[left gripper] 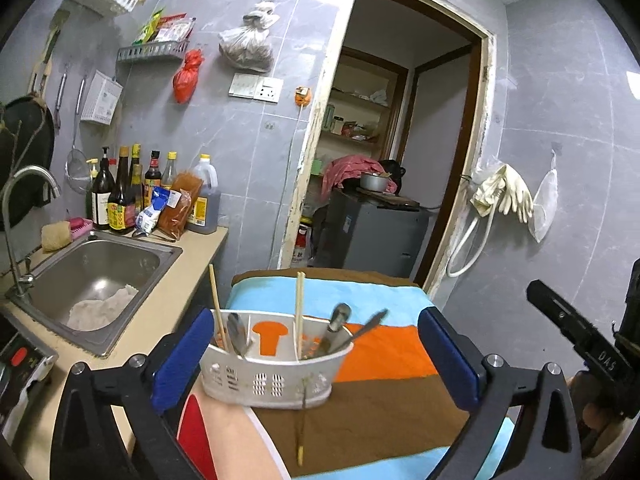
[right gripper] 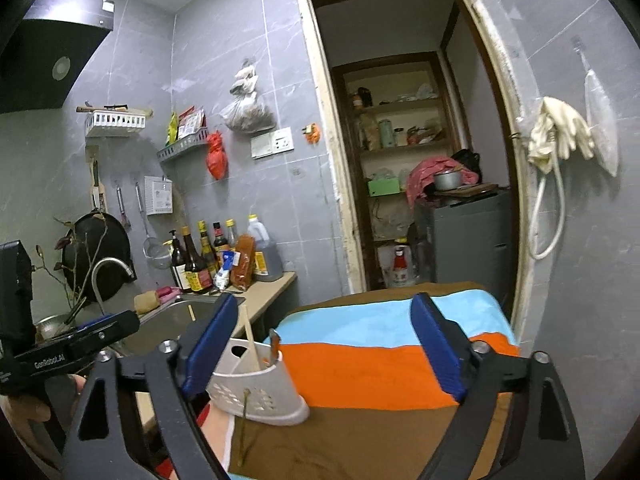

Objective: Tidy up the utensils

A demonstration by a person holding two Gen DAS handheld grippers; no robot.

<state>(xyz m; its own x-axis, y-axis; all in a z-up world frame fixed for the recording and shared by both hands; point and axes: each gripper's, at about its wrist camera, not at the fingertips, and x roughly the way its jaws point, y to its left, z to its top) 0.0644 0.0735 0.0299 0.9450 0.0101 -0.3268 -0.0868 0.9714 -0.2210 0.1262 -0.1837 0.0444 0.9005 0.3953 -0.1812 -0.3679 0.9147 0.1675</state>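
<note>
Flanking the white utensil caddy [left gripper: 272,372] on a striped cloth [left gripper: 384,348], left gripper [left gripper: 316,360] and right gripper [right gripper: 324,348] both spread, empty; sink [left gripper: 96,276] and sauce bottles [left gripper: 120,192] left.

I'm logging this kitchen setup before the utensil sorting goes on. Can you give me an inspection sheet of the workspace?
Surface: striped cloth in blue, orange and brown covers the work table.
Job's things: white utensil caddy stands on the cloth; it holds chopsticks, a spoon and metal-handled utensils. One loose chopstick lies in front of the caddy.
Clutter: nothing seen on the cloth besides these.
Grippers: left tongs open around the caddy, not touching; right tongs open, empty, the caddy by their left finger.
Cables: white hose hangs by the doorway.
Surroundings: sink, sauce bottles, rubber gloves, open doorway.
</note>
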